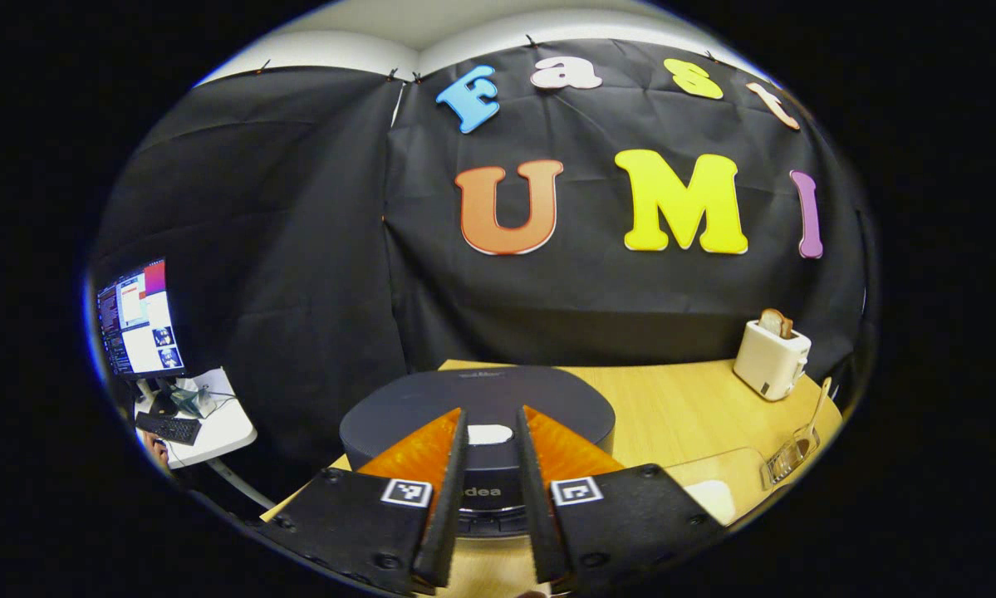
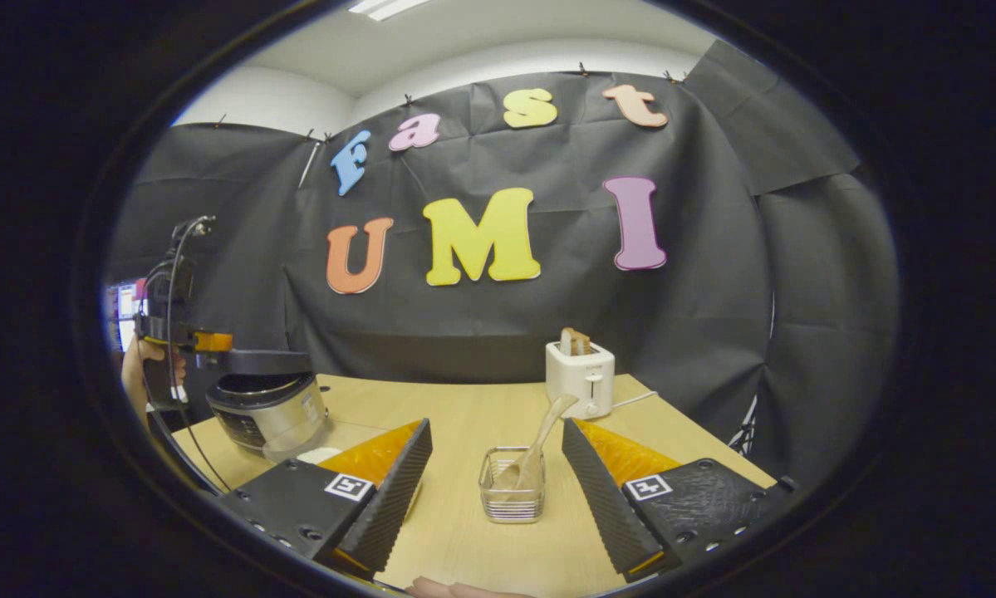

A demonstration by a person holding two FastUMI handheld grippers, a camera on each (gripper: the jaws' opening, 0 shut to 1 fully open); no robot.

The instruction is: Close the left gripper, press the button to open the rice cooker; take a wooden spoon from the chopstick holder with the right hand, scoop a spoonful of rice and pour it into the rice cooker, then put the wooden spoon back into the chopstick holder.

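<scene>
The left gripper (image 1: 491, 453), fingers narrowly parted and grasping nothing, hovers low in its frame over the one rice cooker (image 1: 477, 411), lid down, its pale button (image 1: 490, 433) between the tips. The right gripper (image 2: 496, 453) is spread wide and empty; one wire chopstick holder (image 2: 512, 484) with a single wooden spoon (image 2: 539, 448) sits between its fingers. One toaster (image 2: 581, 378) stands behind on the table (image 2: 464, 415). At left, a hand (image 2: 136, 370) holds the other gripper level above the cooker.

Left tool (image 1: 491, 432) has its fingers narrowly parted; right tool (image 2: 498, 436) is spread wide, holding nothing.
</scene>
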